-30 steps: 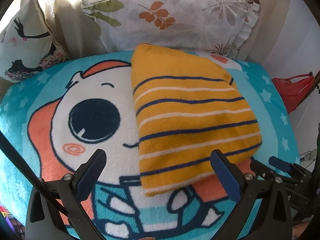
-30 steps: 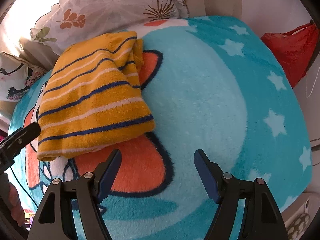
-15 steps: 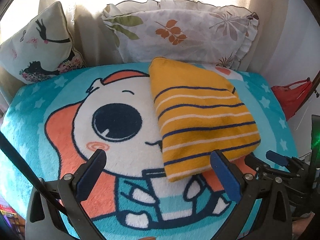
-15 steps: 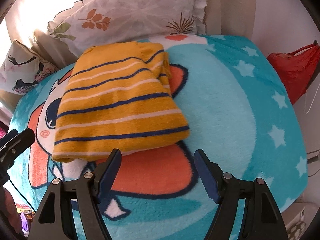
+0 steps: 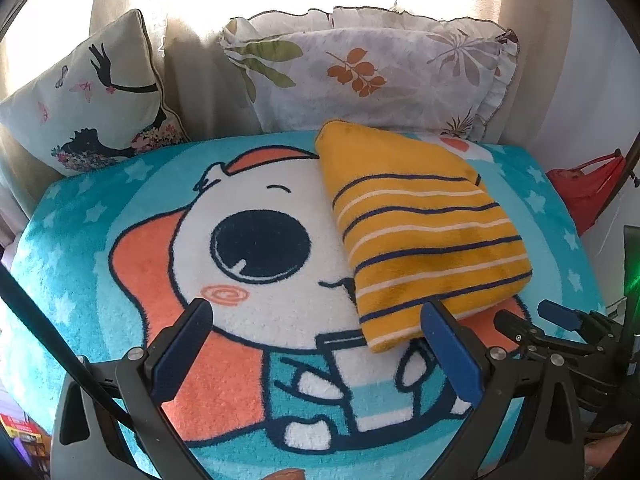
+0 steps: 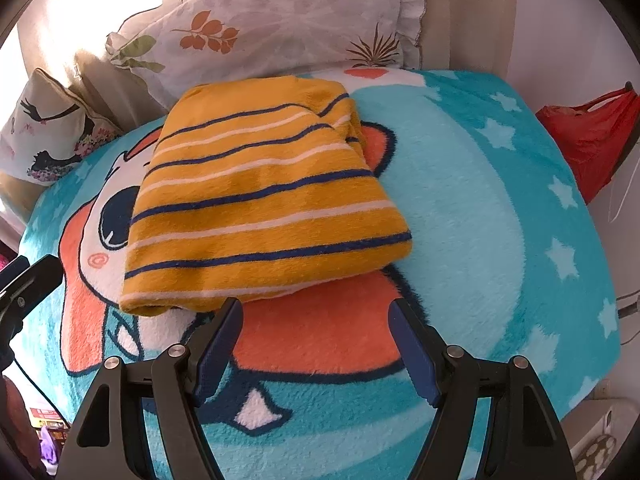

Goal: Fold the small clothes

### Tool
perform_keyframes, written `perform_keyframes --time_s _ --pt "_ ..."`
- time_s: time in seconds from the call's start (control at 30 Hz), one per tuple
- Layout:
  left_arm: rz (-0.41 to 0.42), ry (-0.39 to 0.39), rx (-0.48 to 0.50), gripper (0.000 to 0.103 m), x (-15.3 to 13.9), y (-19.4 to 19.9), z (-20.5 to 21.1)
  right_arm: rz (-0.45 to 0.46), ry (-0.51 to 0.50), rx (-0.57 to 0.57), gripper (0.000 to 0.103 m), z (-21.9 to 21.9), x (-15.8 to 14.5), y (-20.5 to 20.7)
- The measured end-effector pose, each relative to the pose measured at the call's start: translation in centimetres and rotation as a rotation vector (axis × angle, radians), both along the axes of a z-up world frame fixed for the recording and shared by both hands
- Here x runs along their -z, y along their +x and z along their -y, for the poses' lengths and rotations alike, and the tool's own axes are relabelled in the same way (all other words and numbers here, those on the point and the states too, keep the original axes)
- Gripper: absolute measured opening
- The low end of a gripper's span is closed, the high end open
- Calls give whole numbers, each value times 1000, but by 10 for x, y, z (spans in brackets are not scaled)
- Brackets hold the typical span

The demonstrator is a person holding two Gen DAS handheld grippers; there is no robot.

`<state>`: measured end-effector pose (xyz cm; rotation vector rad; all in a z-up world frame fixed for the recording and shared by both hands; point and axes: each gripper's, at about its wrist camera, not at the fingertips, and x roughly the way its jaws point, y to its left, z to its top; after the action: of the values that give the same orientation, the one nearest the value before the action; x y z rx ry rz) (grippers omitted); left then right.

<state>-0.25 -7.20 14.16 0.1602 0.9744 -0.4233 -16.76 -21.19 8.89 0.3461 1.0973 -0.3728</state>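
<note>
A small yellow garment with navy and white stripes (image 5: 416, 232) lies folded flat on a cartoon-print turquoise blanket (image 5: 256, 240); it also shows in the right wrist view (image 6: 260, 208). My left gripper (image 5: 316, 344) is open and empty, above the blanket just short of the garment's near left corner. My right gripper (image 6: 316, 340) is open and empty, just short of the garment's near edge. The right gripper's tips also show in the left wrist view (image 5: 536, 320).
A leaf-print pillow (image 5: 372, 76) and a cushion with a dark figure print (image 5: 92, 100) stand at the bed's far end. A red bag (image 6: 592, 136) hangs off the right side. The blanket's right edge (image 6: 600, 280) drops off near a white wall.
Both grippers have drawn back and up from the folded garment, so more of the blanket and pillows shows. The garment has not moved.
</note>
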Motion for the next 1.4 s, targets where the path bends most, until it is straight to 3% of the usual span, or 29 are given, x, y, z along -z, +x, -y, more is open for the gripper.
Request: perform_keyframes --time_s 0.43,1.4 --pt "-8 -14 10 103 1 7 -14 -26 -71 -26 79 -23 -3 15" --pt "-69 -1 33 103 15 21 -25 -65 -55 -20 80 -40 12 35"
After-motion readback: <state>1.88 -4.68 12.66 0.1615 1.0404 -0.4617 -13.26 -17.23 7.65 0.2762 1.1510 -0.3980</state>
